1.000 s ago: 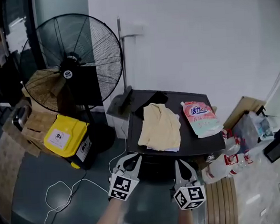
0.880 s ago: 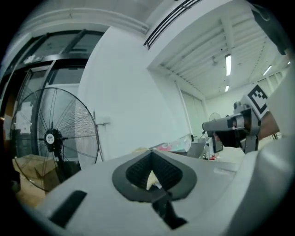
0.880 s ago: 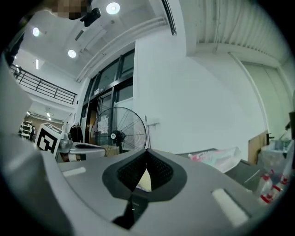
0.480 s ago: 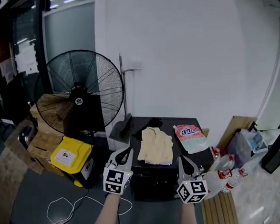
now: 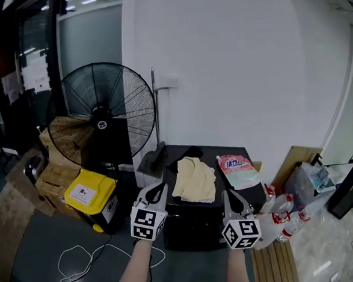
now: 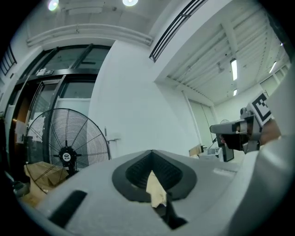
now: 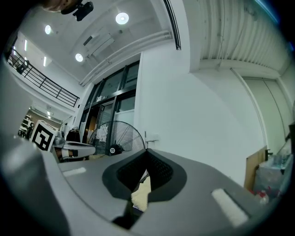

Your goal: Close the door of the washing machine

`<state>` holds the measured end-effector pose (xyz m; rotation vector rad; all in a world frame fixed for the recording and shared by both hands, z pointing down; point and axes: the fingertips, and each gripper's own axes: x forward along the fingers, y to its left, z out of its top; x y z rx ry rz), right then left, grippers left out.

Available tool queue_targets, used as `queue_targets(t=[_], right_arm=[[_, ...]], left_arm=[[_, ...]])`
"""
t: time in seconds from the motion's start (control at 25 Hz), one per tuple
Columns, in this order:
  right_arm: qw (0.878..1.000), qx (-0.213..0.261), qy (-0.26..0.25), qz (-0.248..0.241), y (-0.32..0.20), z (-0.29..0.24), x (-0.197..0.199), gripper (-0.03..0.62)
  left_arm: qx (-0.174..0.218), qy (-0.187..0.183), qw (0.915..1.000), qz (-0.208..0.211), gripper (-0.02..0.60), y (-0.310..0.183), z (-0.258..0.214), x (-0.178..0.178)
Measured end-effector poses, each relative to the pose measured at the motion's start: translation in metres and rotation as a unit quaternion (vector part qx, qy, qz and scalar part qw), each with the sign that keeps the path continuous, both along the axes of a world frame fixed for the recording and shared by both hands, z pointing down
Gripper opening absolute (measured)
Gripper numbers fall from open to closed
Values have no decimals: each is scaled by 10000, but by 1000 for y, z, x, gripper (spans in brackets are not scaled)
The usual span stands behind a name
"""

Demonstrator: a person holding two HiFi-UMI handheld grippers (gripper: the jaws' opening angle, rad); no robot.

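While the left tool and right tool hung shut and empty before it, the black washing machine stood by the white wall, yellow cloth and detergent pouch on top; its shadowed front hid whether the door was closed.

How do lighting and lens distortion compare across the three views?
Head view: dim, darkest at left behind the fan, white wall evenly lit, mild bowing. Left gripper view: heavy fisheye, black corners. Right gripper view: same fisheye, ceiling lights flare.
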<state>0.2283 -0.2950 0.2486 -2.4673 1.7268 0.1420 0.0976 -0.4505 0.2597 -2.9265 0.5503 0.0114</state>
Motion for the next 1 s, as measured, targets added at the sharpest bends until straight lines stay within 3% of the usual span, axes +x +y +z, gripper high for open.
queue_targets(t=[1.0], right_arm=[[9998, -143, -138, 25, 6, 12, 5, 11]], left_arm=[[-104, -80, 9999, -44, 2, 3, 9, -3]])
